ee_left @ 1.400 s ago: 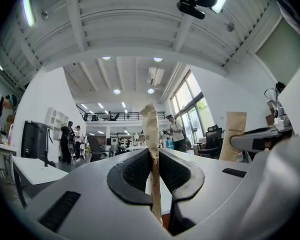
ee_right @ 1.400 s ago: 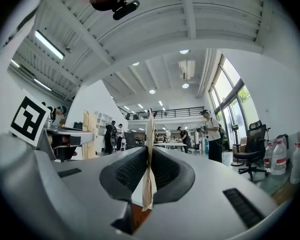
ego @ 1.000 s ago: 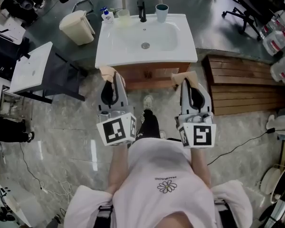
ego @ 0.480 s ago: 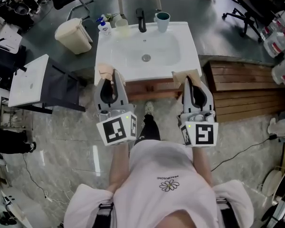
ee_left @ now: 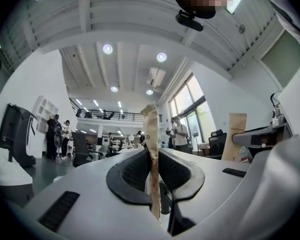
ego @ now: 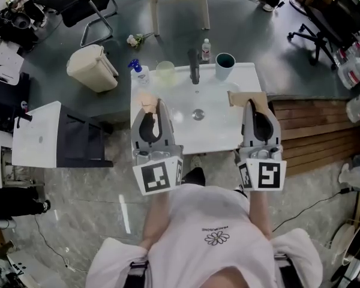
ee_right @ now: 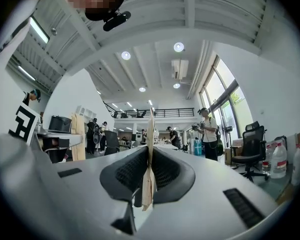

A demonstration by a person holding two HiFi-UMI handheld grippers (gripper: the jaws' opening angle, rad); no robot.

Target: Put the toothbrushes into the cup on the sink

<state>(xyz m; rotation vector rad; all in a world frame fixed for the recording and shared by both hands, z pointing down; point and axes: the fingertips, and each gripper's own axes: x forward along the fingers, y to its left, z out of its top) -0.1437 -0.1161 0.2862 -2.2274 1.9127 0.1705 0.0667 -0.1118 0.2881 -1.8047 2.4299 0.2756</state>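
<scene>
In the head view a white sink [ego: 162, 138] lies under both grippers. At its back right corner stands a dark teal cup [ego: 225, 63], right of the black faucet [ego: 194, 68]. My left gripper [ego: 152, 105] is shut on a flat tan paper-wrapped toothbrush packet [ego: 147, 100] over the basin's left side. My right gripper [ego: 252, 104] is shut on a second tan packet [ego: 242, 97] over the sink's right edge. The left gripper view shows its packet [ee_left: 151, 149] upright between the pads, pointing into the room. So does the right gripper view with its packet [ee_right: 150, 156].
A pale cup [ego: 165, 71], a blue-topped pump bottle [ego: 138, 71] and a small bottle [ego: 206, 49] stand at the sink's back. A beige bin [ego: 93, 69] and a white side table [ego: 39, 141] are to the left, wooden decking [ego: 315, 131] to the right.
The person has stepped up to the sink, so both grippers now hang over it instead of in front of it. Both keep their packets.
</scene>
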